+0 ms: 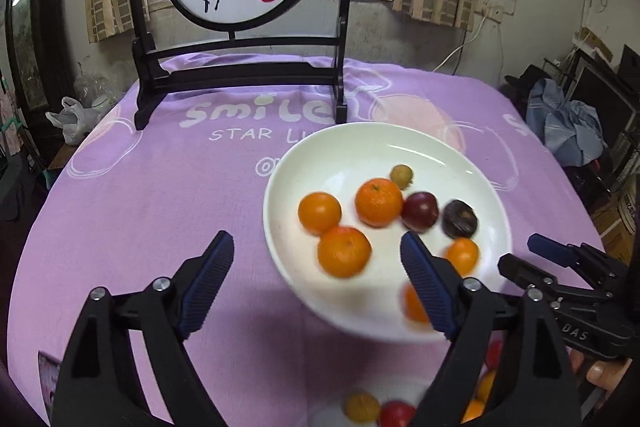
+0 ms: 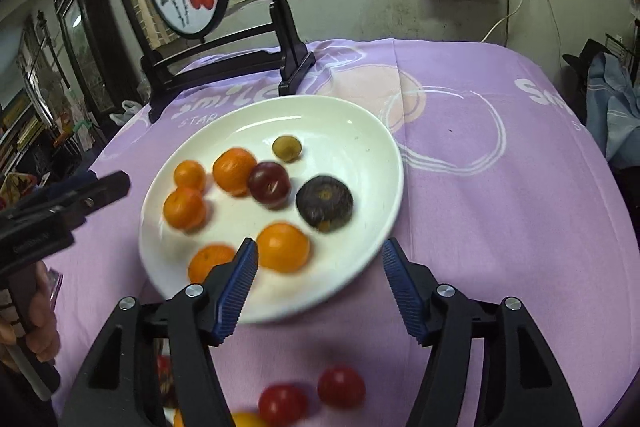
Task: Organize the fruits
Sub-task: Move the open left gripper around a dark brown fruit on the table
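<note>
The white plate [image 2: 376, 163] sits mid-table on the purple cloth [image 2: 480, 187], holding oranges, a dark plum [image 2: 269, 185] and a green fruit at its 12 o'clock. Left gripper [image 1: 316, 267] and right gripper [image 2: 318, 271] hover wide open and empty over its 6 o'clock rim. Sorting looks midway; next, a red fruit [image 2: 341, 386] needs picking.
</note>
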The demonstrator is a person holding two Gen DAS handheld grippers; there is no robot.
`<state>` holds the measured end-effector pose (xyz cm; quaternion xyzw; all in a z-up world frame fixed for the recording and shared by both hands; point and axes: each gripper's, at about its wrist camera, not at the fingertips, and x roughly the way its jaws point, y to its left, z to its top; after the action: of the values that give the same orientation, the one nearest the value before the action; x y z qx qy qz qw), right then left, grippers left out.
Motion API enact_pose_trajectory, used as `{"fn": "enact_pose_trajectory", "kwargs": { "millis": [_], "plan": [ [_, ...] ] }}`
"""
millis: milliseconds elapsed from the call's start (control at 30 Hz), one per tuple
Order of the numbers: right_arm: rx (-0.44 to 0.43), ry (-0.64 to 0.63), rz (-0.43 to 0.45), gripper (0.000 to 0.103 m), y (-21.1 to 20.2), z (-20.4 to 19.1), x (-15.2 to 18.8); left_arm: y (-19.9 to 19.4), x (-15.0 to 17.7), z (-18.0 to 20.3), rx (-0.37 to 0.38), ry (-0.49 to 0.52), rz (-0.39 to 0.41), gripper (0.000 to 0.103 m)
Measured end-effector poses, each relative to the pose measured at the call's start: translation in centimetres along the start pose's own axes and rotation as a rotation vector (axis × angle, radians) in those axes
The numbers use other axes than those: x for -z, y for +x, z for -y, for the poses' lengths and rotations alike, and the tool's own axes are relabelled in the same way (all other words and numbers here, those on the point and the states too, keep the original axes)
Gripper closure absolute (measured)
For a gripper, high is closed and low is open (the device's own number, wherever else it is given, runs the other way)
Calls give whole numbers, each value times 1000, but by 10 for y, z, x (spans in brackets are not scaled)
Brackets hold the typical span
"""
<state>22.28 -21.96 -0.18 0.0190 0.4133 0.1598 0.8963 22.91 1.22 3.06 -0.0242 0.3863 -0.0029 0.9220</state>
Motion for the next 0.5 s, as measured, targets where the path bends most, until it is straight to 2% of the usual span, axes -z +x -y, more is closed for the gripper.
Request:
{"fn": "enact_pose_trajectory", "kwargs": {
  "millis": [67,233,333,500],
  "plan": [
    [2,-26,-12,32,-13,-6,16,-17,14,1,14,-9,3,13],
    [1,-83,-13,32,-41,-23,52,-42,60,10,45,15,-29,12],
    [-2,-72,-12,28,-55,-28,74,-50,88,16,59,48,-51,12],
    [-28,-20,-36,26,-67,-30,103,-53,130,26,96,80,-114,12]
  ]
}}
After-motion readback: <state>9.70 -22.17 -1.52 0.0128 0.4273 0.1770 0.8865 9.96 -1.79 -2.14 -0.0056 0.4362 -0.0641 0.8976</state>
